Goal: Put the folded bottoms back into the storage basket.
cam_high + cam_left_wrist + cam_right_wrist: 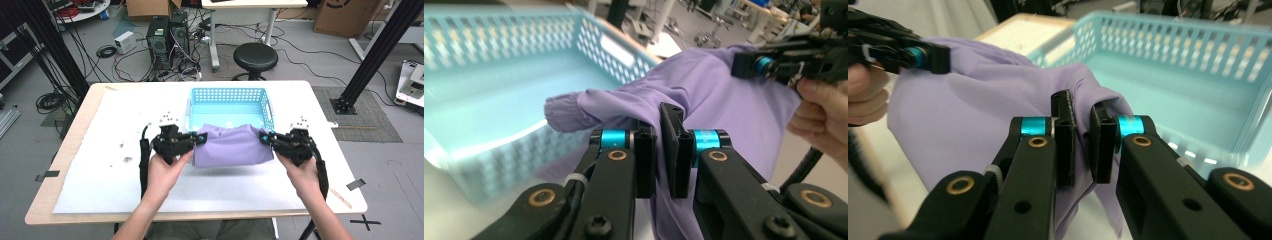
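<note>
Counter (90,175): pale wooden top under a white sheet; small dark specks lie on the sheet at 9 o'clock from the garment.

Basket (227,95): light-blue perforated plastic basket, rectangular, upright, at 12 o'clock from the counter's centre.

Garment (232,147): lilac soft fabric garment, stretched between both tongs. Its upper edge drapes over the basket's near rim; its lower part hangs or lies on the white sheet at 6 o'clock from the basket.

Left tongs (199,138): at the garment's 9 o'clock corner. In the left gripper view (658,150) the jaws stand nearly together with a fold of lilac fabric clamped between them.

Right tongs (263,137): at the garment's 3 o'clock corner. In the right gripper view (1083,145) the jaws are drawn close, pinching the fabric edge.

Left hand (165,170): wrapped around the left tongs body, at 7 o'clock from the garment.

Right hand (302,172): wrapped around the right tongs body, at 5 o'clock from the garment.

Black round stool (256,57): on the floor, at 12 o'clock beyond the counter.
</note>
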Demonstrator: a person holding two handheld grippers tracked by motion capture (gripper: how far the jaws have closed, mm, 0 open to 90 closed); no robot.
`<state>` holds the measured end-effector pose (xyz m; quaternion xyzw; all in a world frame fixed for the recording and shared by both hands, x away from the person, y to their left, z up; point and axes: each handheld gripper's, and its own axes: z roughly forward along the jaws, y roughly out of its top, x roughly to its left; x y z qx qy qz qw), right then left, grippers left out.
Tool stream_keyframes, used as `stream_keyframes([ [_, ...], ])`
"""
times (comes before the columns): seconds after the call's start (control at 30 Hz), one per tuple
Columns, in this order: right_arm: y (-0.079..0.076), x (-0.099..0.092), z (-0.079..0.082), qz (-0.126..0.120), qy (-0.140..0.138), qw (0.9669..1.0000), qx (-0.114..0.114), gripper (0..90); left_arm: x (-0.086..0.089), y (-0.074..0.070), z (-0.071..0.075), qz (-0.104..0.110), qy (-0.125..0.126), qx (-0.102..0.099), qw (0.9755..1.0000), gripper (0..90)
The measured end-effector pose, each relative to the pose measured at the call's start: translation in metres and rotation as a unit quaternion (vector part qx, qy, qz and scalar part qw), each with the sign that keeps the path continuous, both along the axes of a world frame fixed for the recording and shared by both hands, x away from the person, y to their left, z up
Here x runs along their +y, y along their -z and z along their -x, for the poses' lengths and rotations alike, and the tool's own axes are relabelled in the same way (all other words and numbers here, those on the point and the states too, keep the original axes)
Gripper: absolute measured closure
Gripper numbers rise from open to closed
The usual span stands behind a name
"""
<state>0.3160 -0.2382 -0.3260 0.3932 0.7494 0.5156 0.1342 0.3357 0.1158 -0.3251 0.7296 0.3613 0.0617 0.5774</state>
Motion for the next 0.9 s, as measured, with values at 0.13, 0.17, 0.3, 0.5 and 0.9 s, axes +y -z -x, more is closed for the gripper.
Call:
stream_keyframes([
  [0.13,-0.014,0.004,-0.031,-0.001,0.014,0.9999,-0.008,84.2,-0.001,-0.015,-0.029,-0.006,-0.010,-0.010,0.9999,84.5],
  [0.17,-0.016,0.004,-0.039,0.002,0.017,0.9998,-0.007,84.2,-0.002,-0.017,-0.038,-0.009,-0.012,-0.016,0.9998,84.5],
  [0.3,-0.021,0.008,-0.071,0.007,0.032,0.9995,-0.006,84.2,-0.007,-0.019,-0.066,-0.023,-0.028,-0.031,0.9989,84.5],
  [0.5,-0.017,0.012,-0.117,0.020,0.051,0.9983,-0.019,84.2,-0.011,-0.010,-0.115,-0.031,-0.048,-0.045,0.9974,84.5],
  [0.9,0.033,0.018,-0.161,0.105,0.093,0.9897,0.028,59.9,-0.007,0.049,-0.150,-0.076,-0.085,0.004,0.9935,52.2],
])
